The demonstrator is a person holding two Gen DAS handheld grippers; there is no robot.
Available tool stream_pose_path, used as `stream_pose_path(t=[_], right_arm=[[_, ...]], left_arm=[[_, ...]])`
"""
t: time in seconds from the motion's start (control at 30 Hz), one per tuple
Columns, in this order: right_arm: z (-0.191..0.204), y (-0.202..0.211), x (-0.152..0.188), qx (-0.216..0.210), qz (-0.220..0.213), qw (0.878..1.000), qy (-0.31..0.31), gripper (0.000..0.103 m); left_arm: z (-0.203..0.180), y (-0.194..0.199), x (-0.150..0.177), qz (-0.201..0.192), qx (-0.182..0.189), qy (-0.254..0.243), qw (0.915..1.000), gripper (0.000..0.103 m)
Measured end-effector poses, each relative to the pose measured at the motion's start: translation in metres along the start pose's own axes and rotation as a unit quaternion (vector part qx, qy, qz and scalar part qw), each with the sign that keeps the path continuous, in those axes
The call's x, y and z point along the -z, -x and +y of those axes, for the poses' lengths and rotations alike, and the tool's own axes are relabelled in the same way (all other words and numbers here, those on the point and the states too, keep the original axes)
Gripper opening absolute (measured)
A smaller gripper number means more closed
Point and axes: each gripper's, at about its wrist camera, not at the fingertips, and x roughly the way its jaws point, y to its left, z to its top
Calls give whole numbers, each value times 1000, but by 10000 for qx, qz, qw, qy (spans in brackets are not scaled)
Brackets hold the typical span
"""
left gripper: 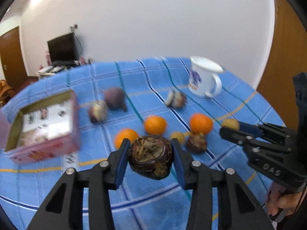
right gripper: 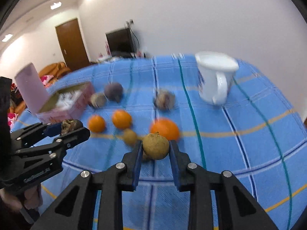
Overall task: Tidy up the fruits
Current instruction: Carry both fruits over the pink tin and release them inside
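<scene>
White walls close off the room behind a table [left gripper: 145, 80] draped in a blue plaid cloth, whose far edge curves away just past a white mug [left gripper: 205, 76] at the back right. Bare cloth lies open toward the near edge in both views, and a wide bare strip runs along the right side beyond the fruit.

Left tool [left gripper: 149, 153] is raised over the near middle of the table, its blue-padded fingers [left gripper: 121, 161] pinching a dark purple mangosteen [left gripper: 150, 156] from either side, stem end facing the camera. Right tool [right gripper: 155, 149] is held just to the right of it at about the same height, fingers pressed against a small tan round fruit [right gripper: 155, 146]; the person's hand [left gripper: 282, 203] grips its handle low at the right edge.

Beyond the tools, three oranges [left gripper: 155, 124] sit in a loose row, with another small tan fruit [left gripper: 178, 137] and a second dark mangosteen [left gripper: 196, 142] lying near them on the cloth. Farther back lie three more purplish fruits [left gripper: 115, 97], two close together near the left, one toward the mug; blur hides their detail. An open pink box [left gripper: 44, 126] with its lid standing up sits at the left edge, just beside the paired purple fruits. A dark screen [right gripper: 120, 41] and a brown door [right gripper: 72, 42] stand against the far wall.
</scene>
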Motion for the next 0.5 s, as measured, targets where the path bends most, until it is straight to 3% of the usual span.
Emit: stream_pose_path(t=[0.13,0.2,0.5], right_arm=[[30,1,-21,-83,-293,9993,214,29],[47,-6,-30,-173,-365,9989,257,29],[120,-46,-56,-569,-630,9950,520,29]], left_arm=[[35,8,-15,-215,-251,228,9992,45],[56,8,-19,-282,-552,341,9975,45],[138,-3,-17,-383,-1431,694,9865,45]])
